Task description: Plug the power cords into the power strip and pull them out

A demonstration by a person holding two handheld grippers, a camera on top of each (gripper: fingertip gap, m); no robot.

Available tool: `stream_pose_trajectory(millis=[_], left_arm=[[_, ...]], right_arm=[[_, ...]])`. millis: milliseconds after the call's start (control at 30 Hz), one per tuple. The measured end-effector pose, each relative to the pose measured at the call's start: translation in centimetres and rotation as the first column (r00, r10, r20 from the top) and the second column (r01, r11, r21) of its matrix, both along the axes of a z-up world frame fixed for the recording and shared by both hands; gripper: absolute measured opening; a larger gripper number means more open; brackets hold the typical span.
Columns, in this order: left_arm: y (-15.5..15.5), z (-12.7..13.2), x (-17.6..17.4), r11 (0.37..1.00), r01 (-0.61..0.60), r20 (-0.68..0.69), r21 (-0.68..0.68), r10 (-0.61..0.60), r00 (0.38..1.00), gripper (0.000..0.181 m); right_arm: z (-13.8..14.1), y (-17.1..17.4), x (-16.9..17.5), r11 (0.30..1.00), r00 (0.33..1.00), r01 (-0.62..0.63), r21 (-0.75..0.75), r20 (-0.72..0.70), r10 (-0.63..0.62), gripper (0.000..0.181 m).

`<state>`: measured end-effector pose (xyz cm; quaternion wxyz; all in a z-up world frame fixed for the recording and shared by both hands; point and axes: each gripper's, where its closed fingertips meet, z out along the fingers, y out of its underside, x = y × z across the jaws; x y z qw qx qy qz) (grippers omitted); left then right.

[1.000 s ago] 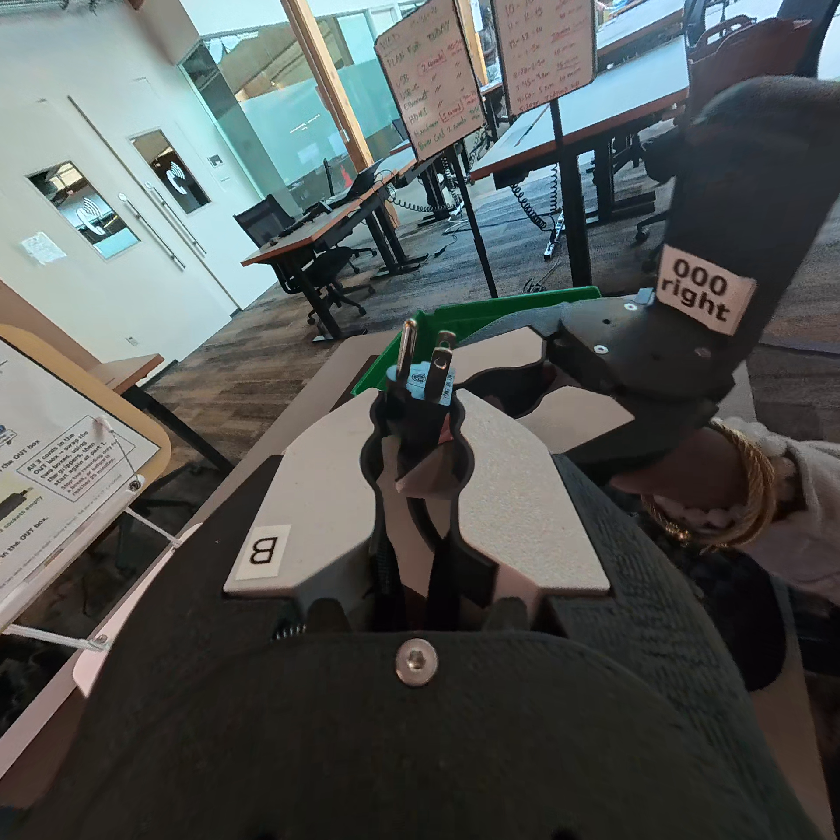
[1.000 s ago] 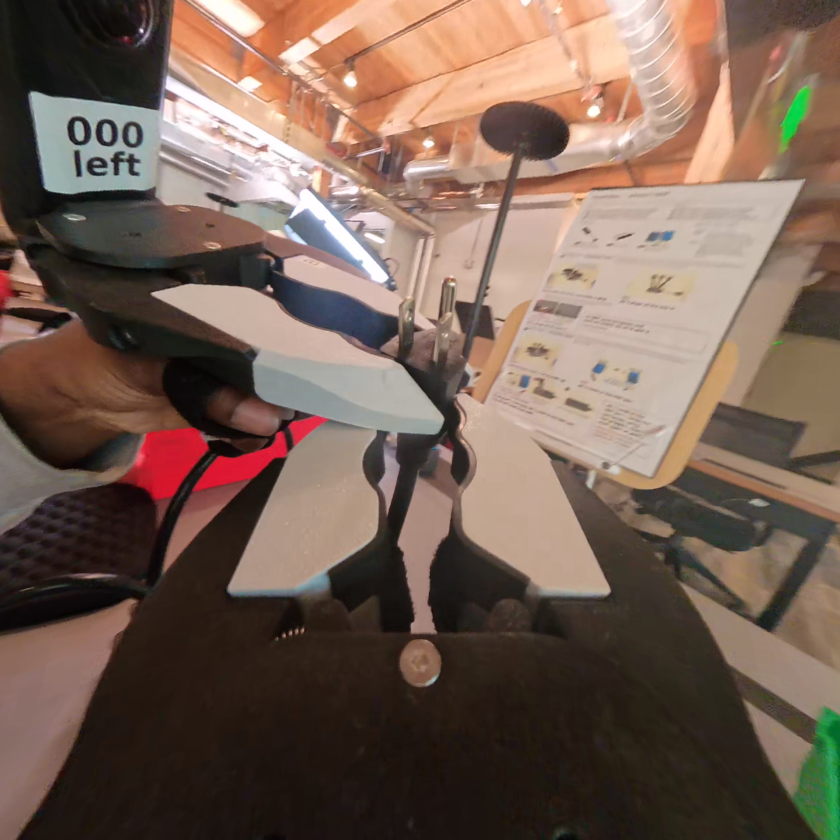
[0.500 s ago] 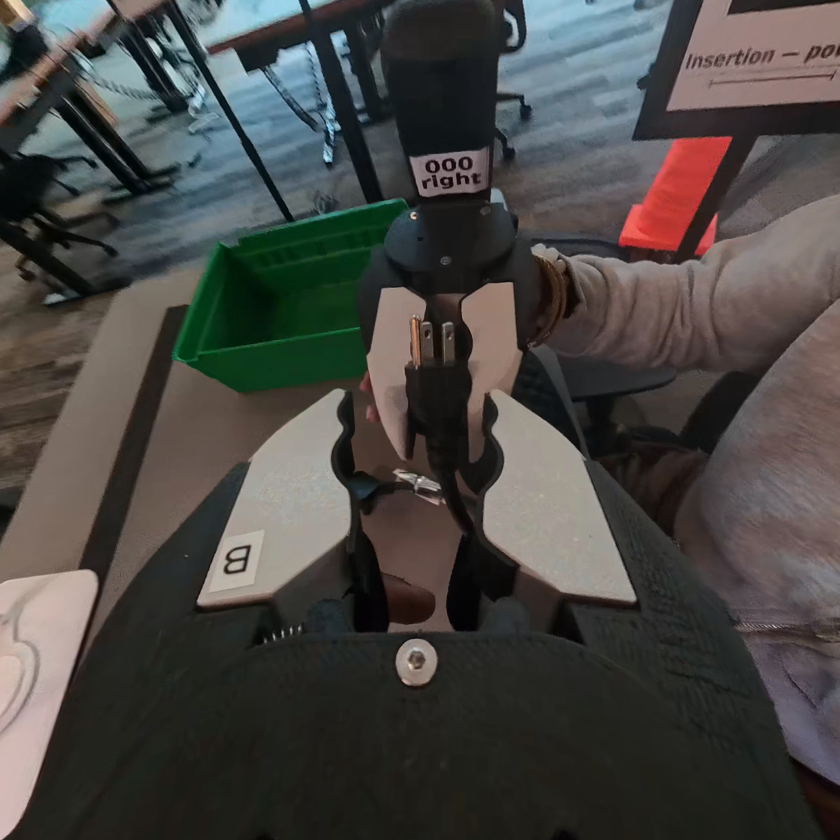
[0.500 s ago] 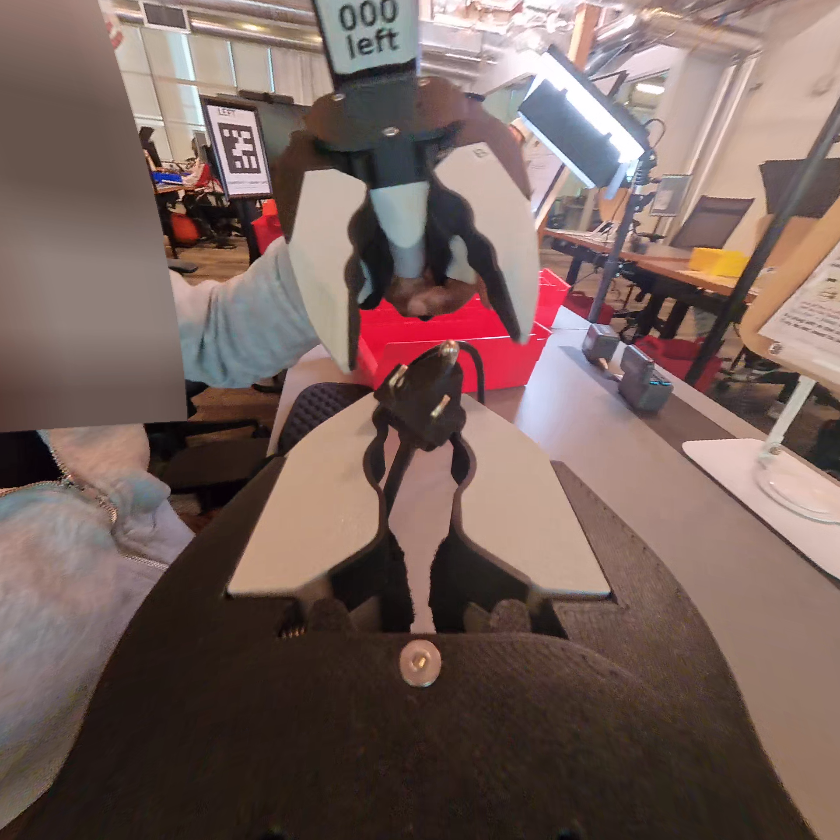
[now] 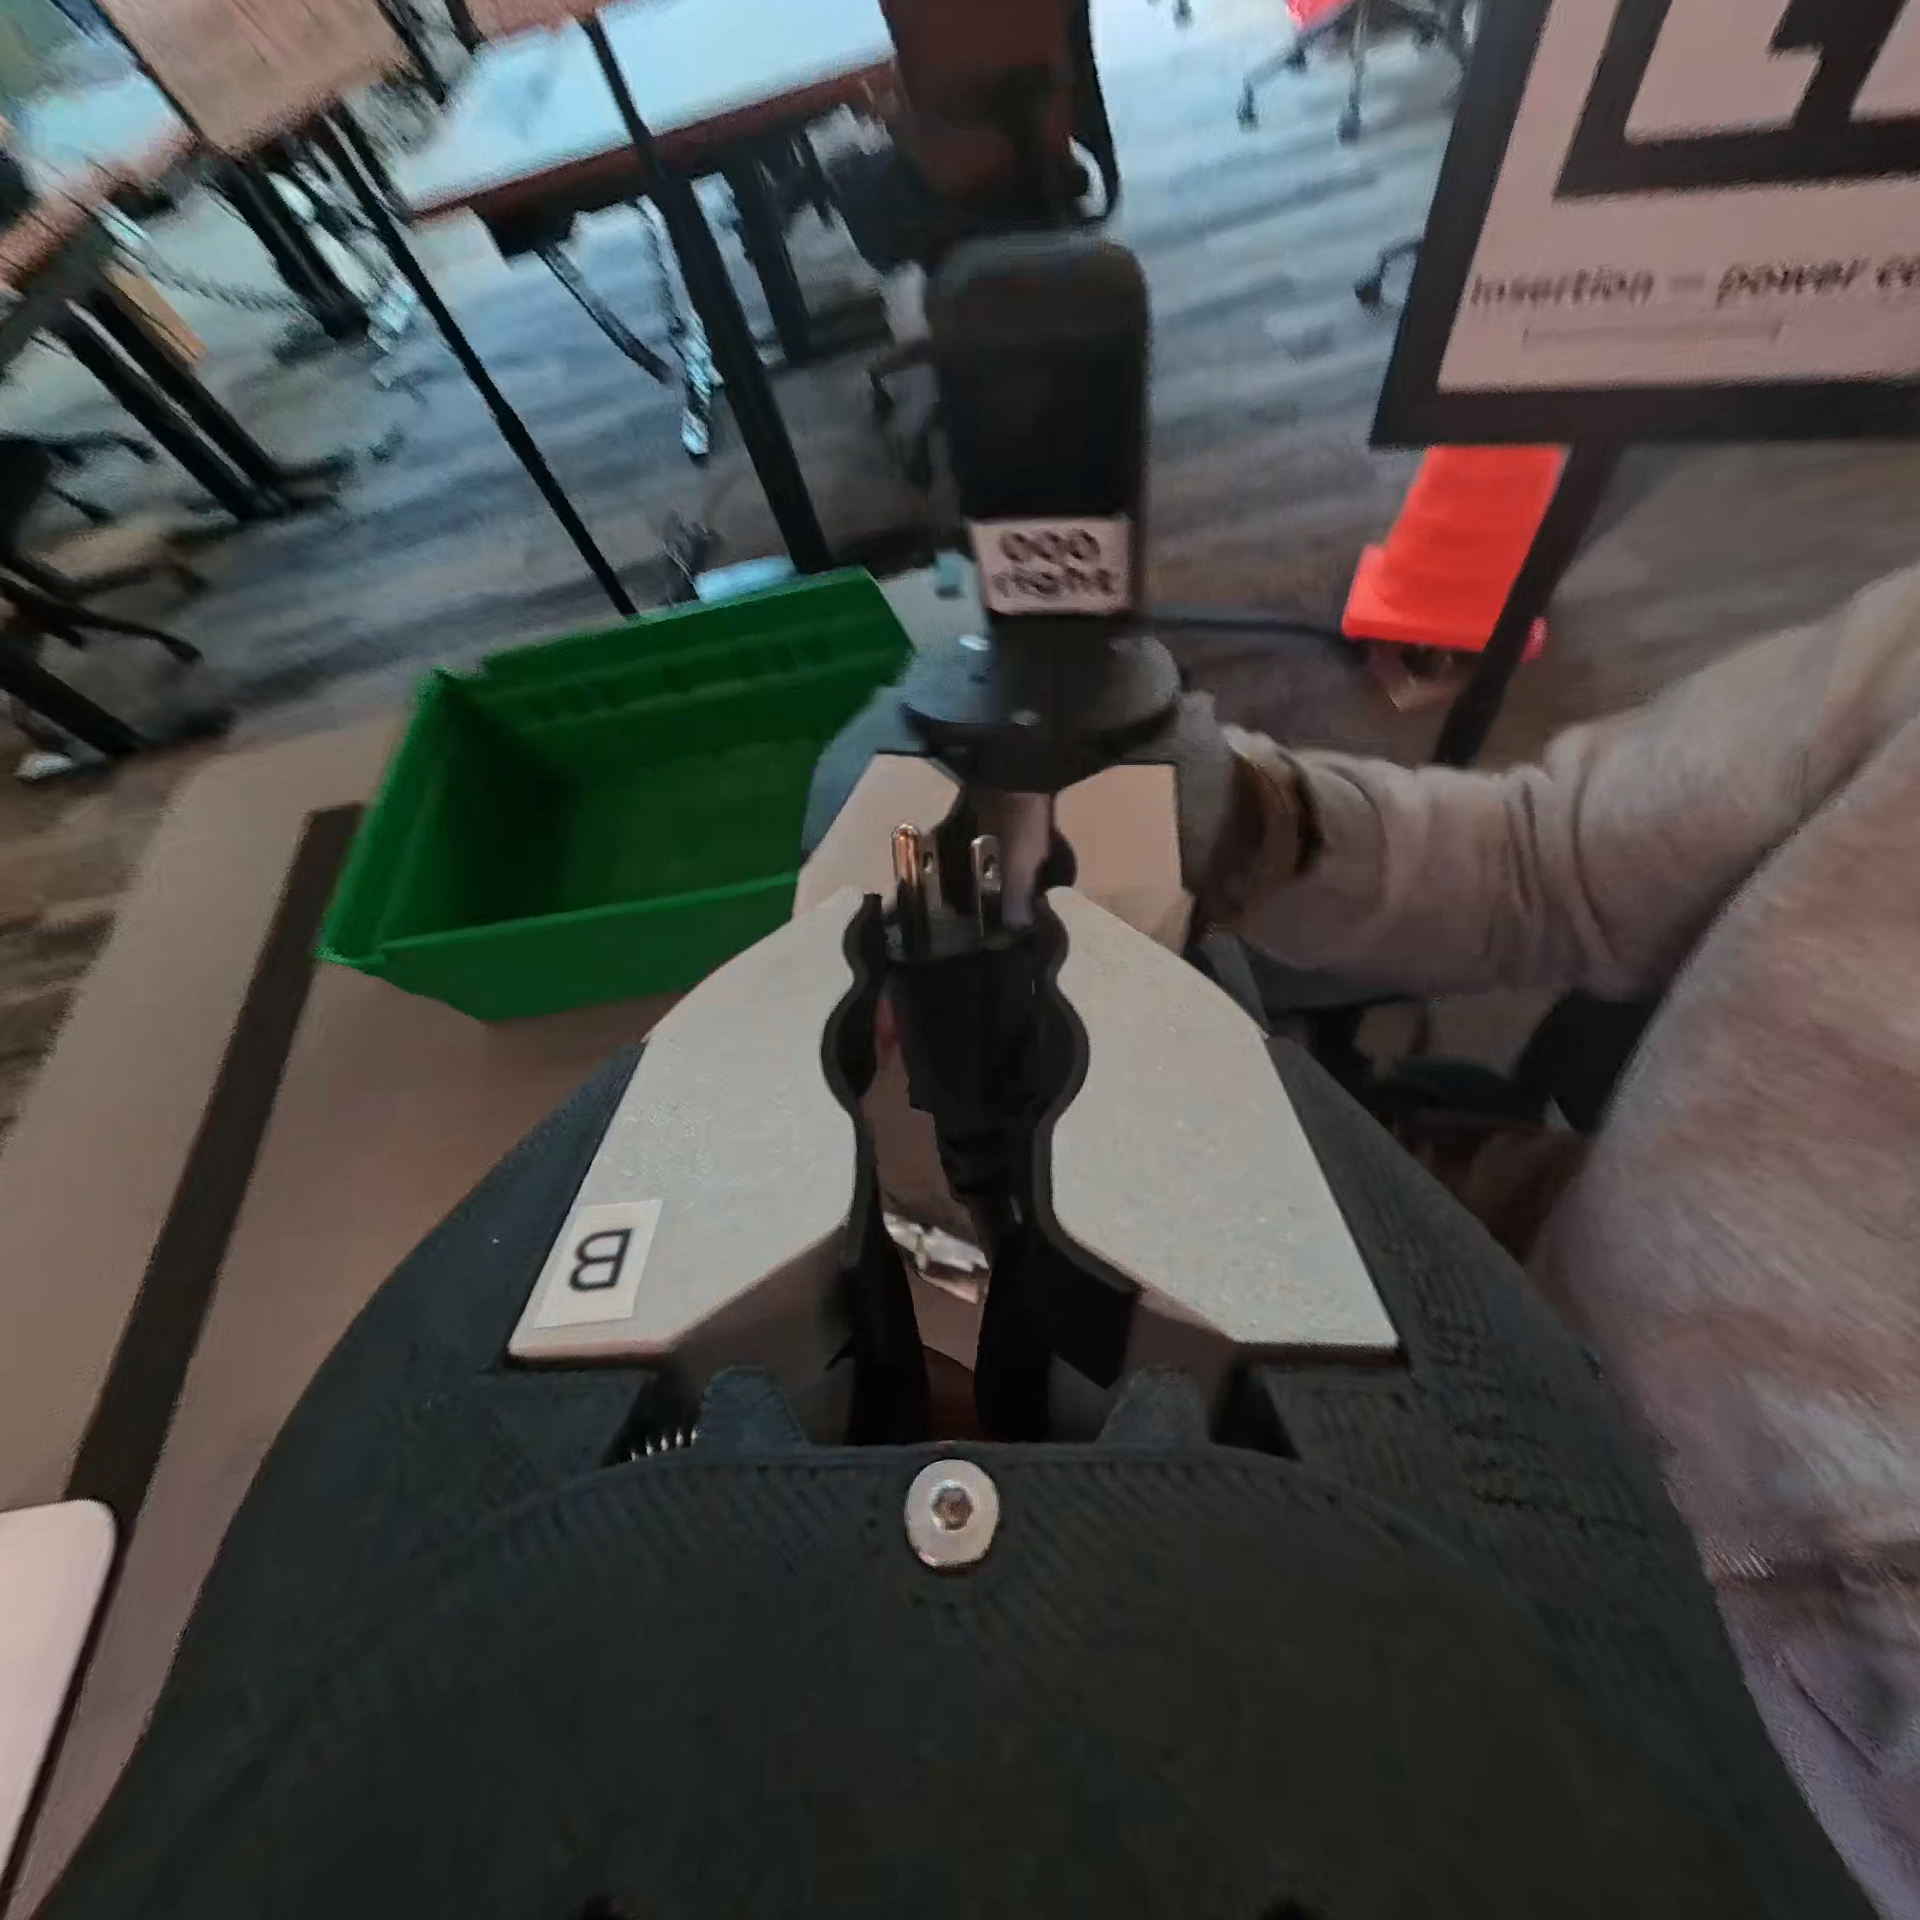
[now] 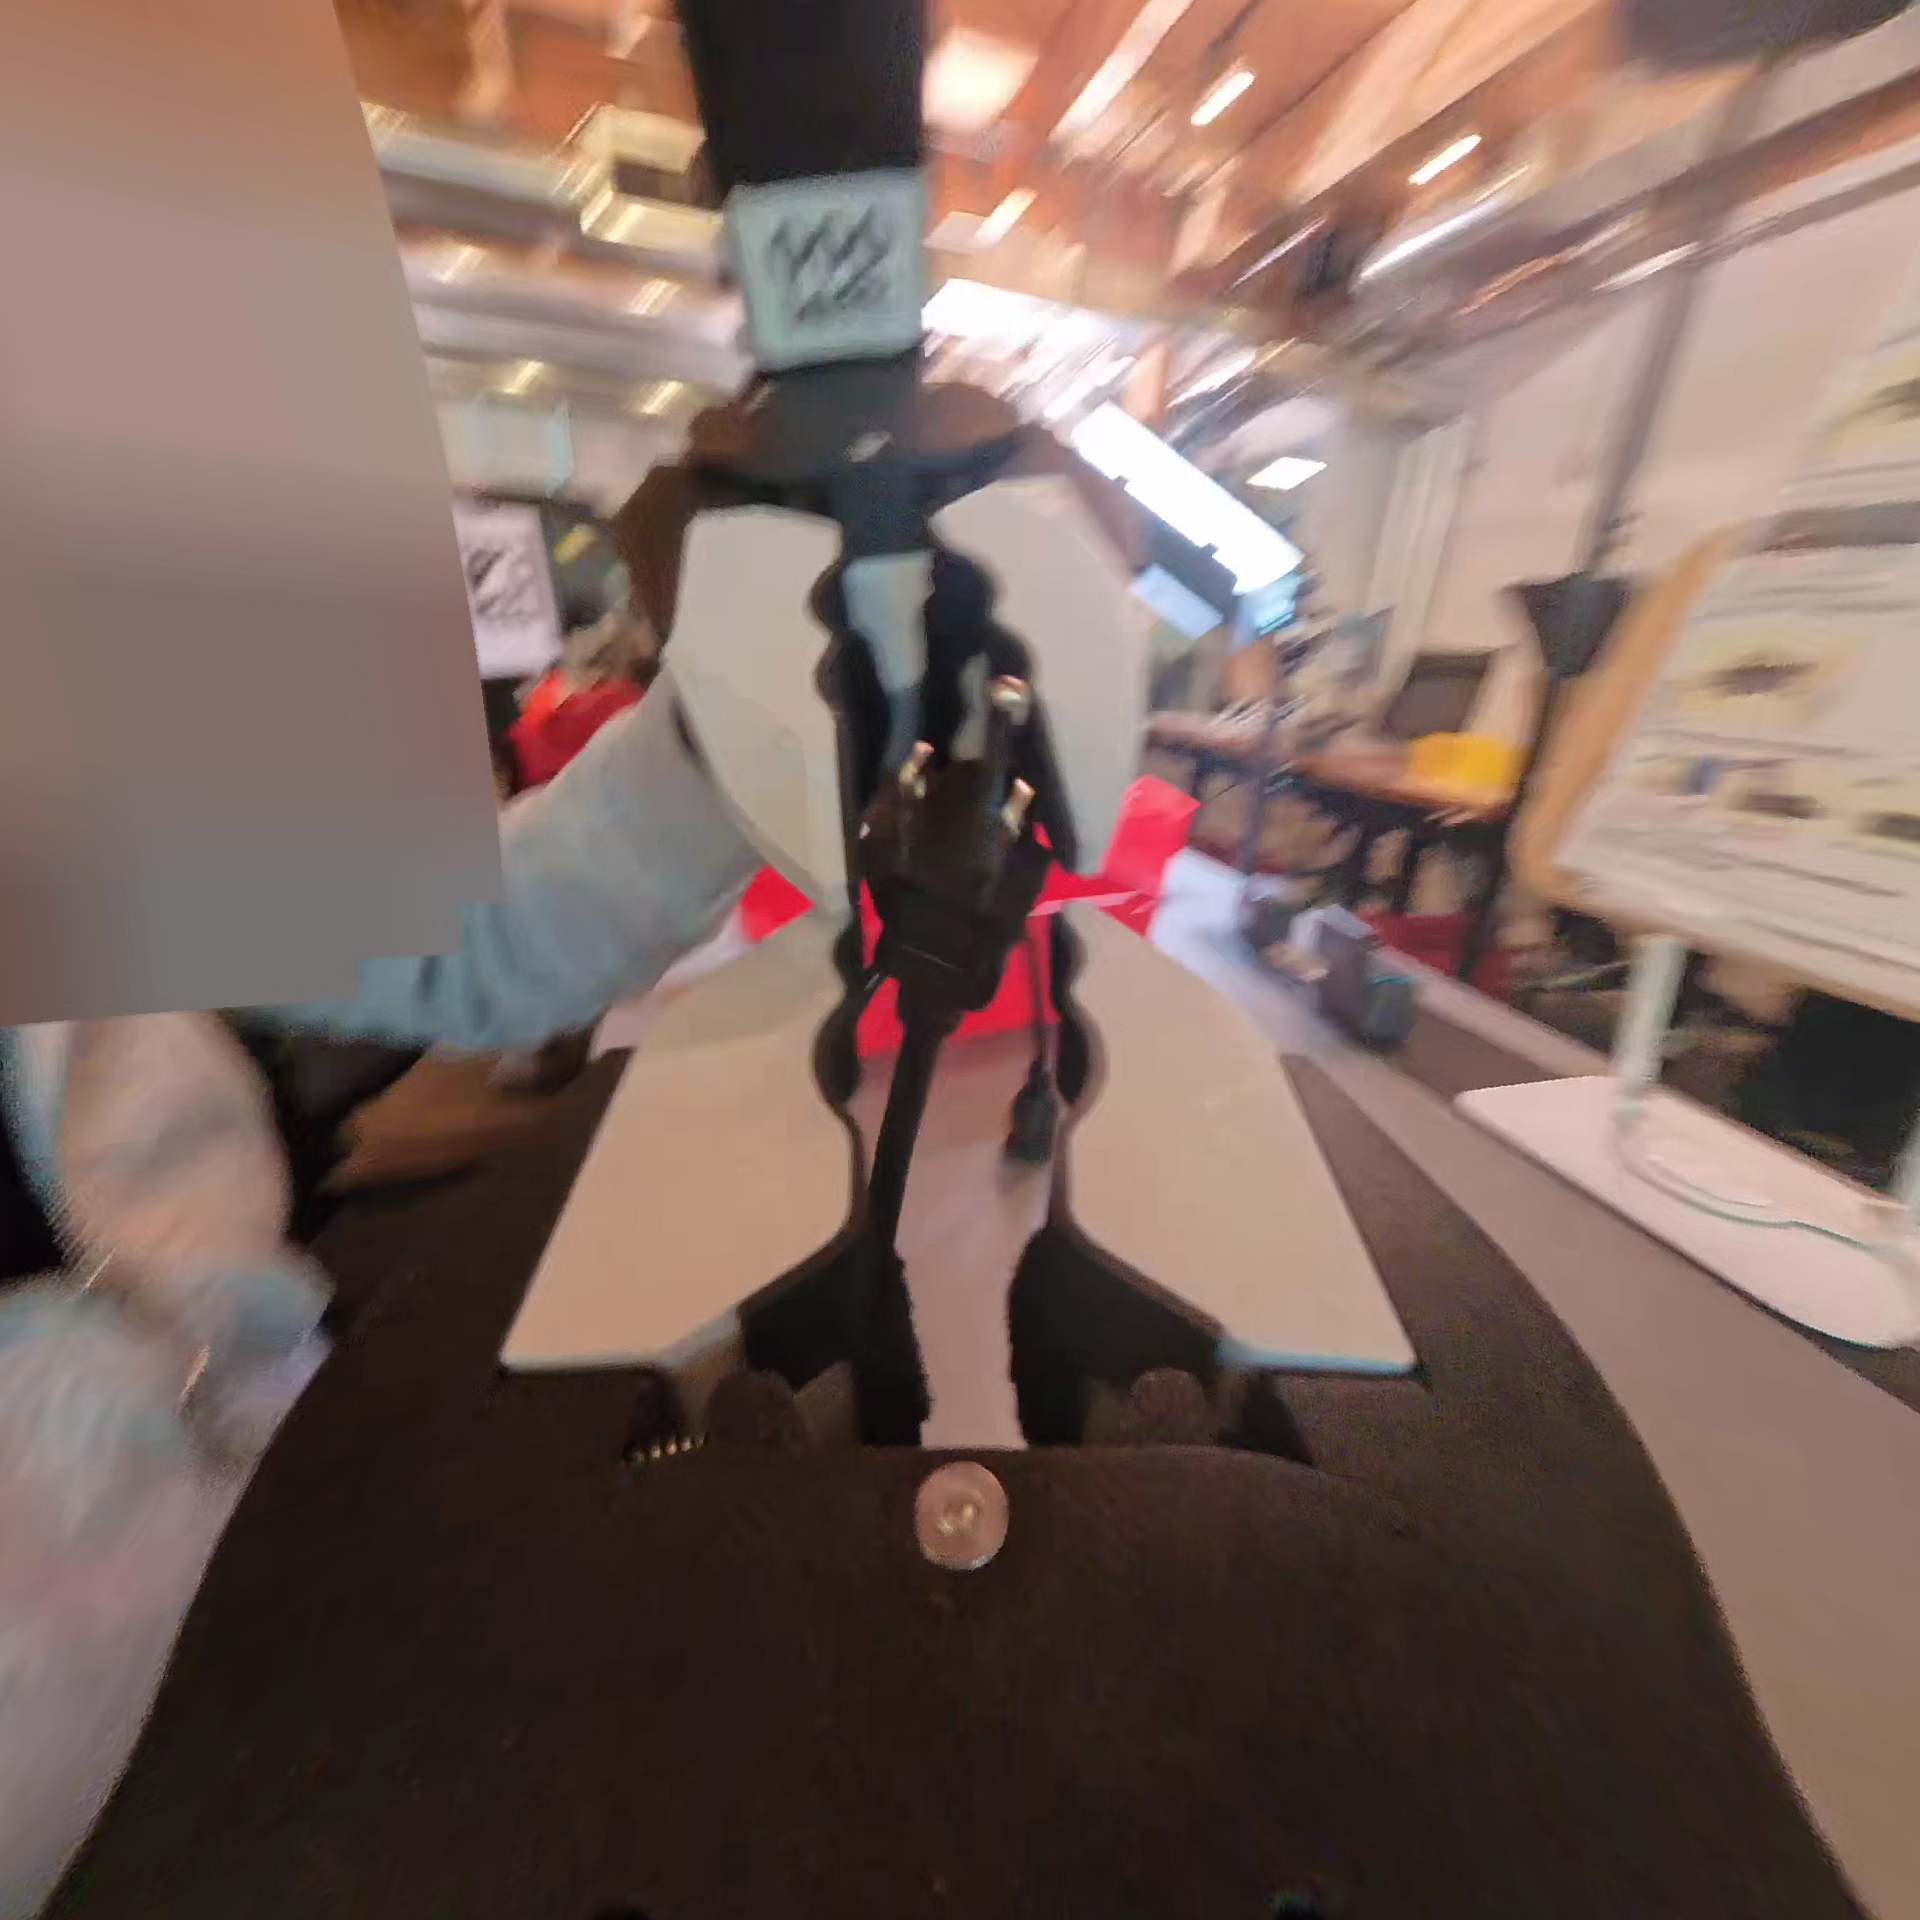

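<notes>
The left gripper (image 5: 956, 935) is pinched tight on a black plug (image 5: 961, 987), prongs pointing forward and up, its cord (image 5: 982, 1174) trailing back between the fingers. Facing it tip to tip, the right gripper (image 6: 961, 987) has the same plug (image 6: 951, 873) between its fingers, though motion blur hides whether they actually press it. Ahead-left of the left gripper sits a green bin (image 5: 582, 831) on the table (image 5: 343, 1122).
</notes>
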<state>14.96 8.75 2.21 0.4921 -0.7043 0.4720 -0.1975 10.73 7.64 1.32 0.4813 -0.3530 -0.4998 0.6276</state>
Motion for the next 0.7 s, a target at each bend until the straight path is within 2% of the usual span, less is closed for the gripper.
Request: stream_pose_trajectory(millis=[33, 67, 133, 167, 200, 233, 267, 300, 333, 367, 400, 467, 500, 533, 633, 667, 700], left_arm=[[0.3, 0.7, -0.2, 0.999, -0.023, 0.037, 0.037, 0.022, 0.999, 0.027], [0.6, 1.5, -0.5, 0.996, -0.054, 0.075, 0.07, 0.049, 0.996, 0.027], [1.5, 2.9, -1.4, 0.985, -0.123, 0.143, 0.117, 0.106, 0.984, 0.026], [2.2, 3.4, -1.9, 0.979, -0.16, 0.163, 0.13, 0.138, 0.977, 0.026], [2.9, 3.8, -2.4, 0.971, -0.195, 0.177, 0.137, 0.169, 0.969, 0.026], [3.5, 4.2, -2.6, 0.967, -0.218, 0.182, 0.134, 0.192, 0.964, 0.026], [4.3, 4.4, -2.7, 0.964, -0.236, 0.178, 0.126, 0.212, 0.961, 0.026], [5.0, 4.6, -2.6, 0.962, -0.247, 0.164, 0.114, 0.227, 0.96, 0.026], [5.7, 4.7, -2.3, 0.96, -0.258, 0.143, 0.107, 0.242, 0.96, 0.026], [6.3, 4.8, -2.0, 0.959, -0.265, 0.114, 0.101, 0.254, 0.961, 0.027], [6.8, 4.9, -1.5, 0.959, -0.267, 0.083, 0.097, 0.26, 0.962, 0.026], [7.5, 5.3, -0.2, 0.96, -0.262, 0.048, 0.097, 0.259, 0.965, 0.026], [7.5, 5.8, 0.4, 0.961, -0.257, 0.04, 0.105, 0.254, 0.966, 0.026], [7.5, 6.4, 1.0, 0.959, -0.253, 0.04, 0.129, 0.25, 0.967, 0.026], [6.5, 8.5, 2.5, 0.949, -0.243, 0.11, 0.2, 0.224, 0.968, 0.026], [6.1, 9.1, 2.7, 0.943, -0.247, 0.149, 0.221, 0.218, 0.965, 0.026], [5.6, 9.5, 2.6, 0.935, -0.259, 0.195, 0.242, 0.215, 0.957, 0.026]], right_arm=[[1.0, 1.4, 0.8, 0.99, 0.989, 0.122, -0.073, -0.077, -0.127, 0.051], [2.0, 2.7, 2.3, 0.958, 0.951, 0.248, -0.142, -0.153, -0.269, 0.057], [3.9, 3.1, 6.9, 0.864, 0.793, 0.431, -0.262, -0.346, -0.5, 0.05], [4.8, 1.8, 9.7, 0.834, 0.684, 0.445, -0.325, -0.478, -0.551, 0.04], [5.2, 0.2, 12.2, 0.823, 0.572, 0.407, -0.398, -0.591, -0.568, 0.025], [5.0, -1.5, 13.8, 0.832, 0.496, 0.315, -0.456, -0.668, -0.554, 0.018], [4.5, -3.0, 13.7, 0.856, 0.484, 0.183, -0.483, -0.713, -0.506, 0.025], [3.7, -3.9, 12.1, 0.86, 0.531, 0.025, -0.51, -0.722, -0.444, 0.033], [2.7, -4.3, 9.5, 0.821, 0.604, -0.131, -0.556, -0.701, -0.379, 0.04], [1.7, -4.1, 6.7, 0.746, 0.669, -0.26, -0.613, -0.672, -0.318, 0.047], [0.9, -3.3, 4.2, 0.644, 0.706, -0.373, -0.668, -0.655, -0.271, 0.055], [0.1, -0.9, 1.0, 0.43, 0.698, -0.542, -0.722, -0.672, -0.248, 0.065], [0.0, 0.4, -0.2, 0.357, 0.68, -0.59, -0.724, -0.684, -0.264, 0.07], [0.4, 1.5, -0.9, 0.323, 0.643, -0.637, -0.7, -0.713, -0.28, 0.077], [2.4, 4.7, -0.1, 0.33, 0.47, -0.739, -0.587, -0.8, -0.372, 0.087], [3.2, 5.5, 0.8, 0.353, 0.407, -0.76, -0.546, -0.823, -0.396, 0.086], [4.1, 5.9, 1.9, 0.408, 0.353, -0.756, -0.512, -0.844, -0.405, 0.082]])
